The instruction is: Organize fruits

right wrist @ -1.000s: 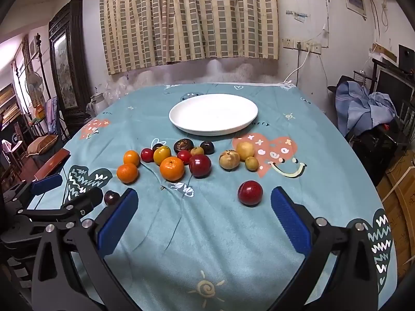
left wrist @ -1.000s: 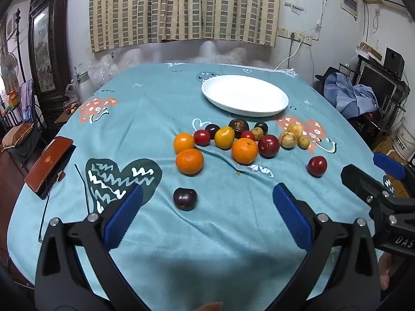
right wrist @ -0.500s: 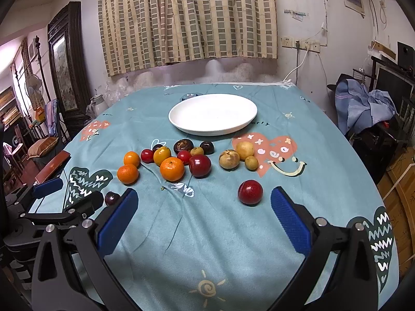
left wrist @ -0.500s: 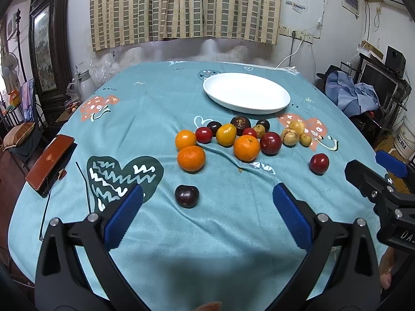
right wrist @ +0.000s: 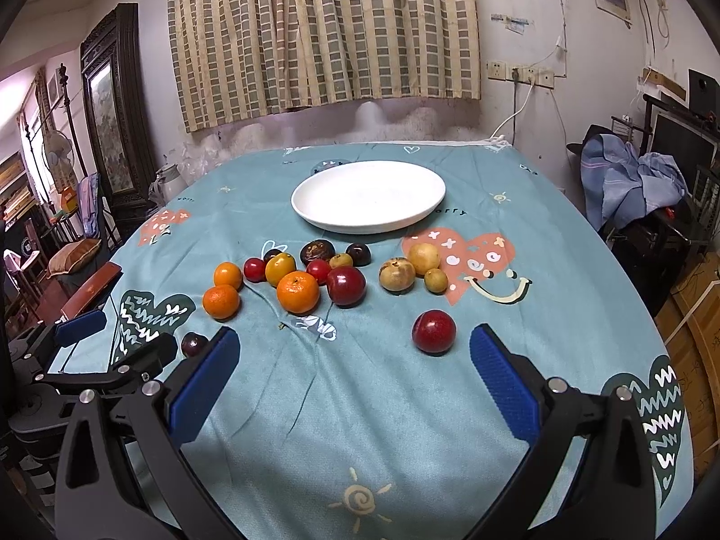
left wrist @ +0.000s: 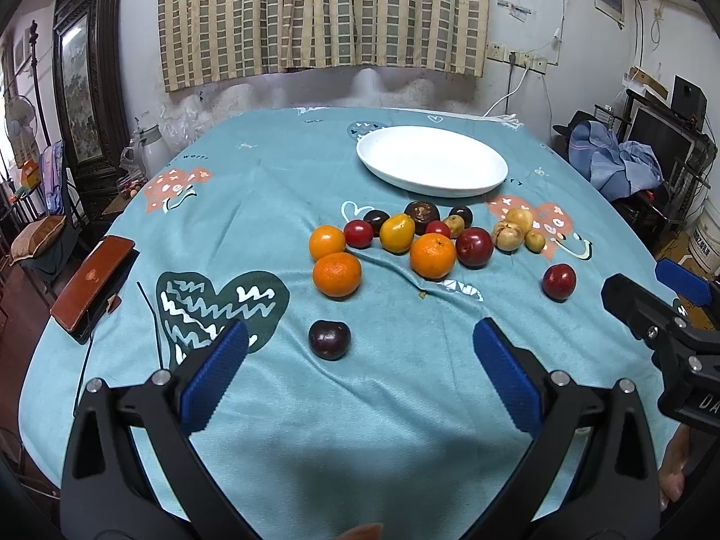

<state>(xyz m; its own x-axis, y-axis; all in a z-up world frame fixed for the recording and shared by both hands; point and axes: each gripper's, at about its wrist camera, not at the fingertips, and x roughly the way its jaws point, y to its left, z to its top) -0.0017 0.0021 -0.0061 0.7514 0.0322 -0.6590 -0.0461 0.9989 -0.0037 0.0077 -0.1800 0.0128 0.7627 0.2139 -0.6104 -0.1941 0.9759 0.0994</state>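
Note:
A white plate [left wrist: 432, 159] stands empty at the far middle of the table; it also shows in the right wrist view [right wrist: 369, 195]. Several fruits lie in a row before it: oranges [left wrist: 336, 273], a yellow fruit [left wrist: 397, 233], a red plum [left wrist: 474, 246], tan fruits [left wrist: 507, 236]. A dark plum [left wrist: 329, 339] lies alone just ahead of my open, empty left gripper [left wrist: 357, 375]. A lone red plum [right wrist: 434, 331] lies just ahead of my open, empty right gripper [right wrist: 353, 380], toward its right finger.
The table wears a teal cloth [left wrist: 252, 207] with heart prints. A brown leather case [left wrist: 92, 281] and a black cord lie at the table's left edge. A chair with blue clothes [right wrist: 630, 180] stands to the right. Curtains hang behind.
Both grippers have drifted slightly, so the fruits sit a little lower and closer in the views. Both stay open and no fruit has moved.

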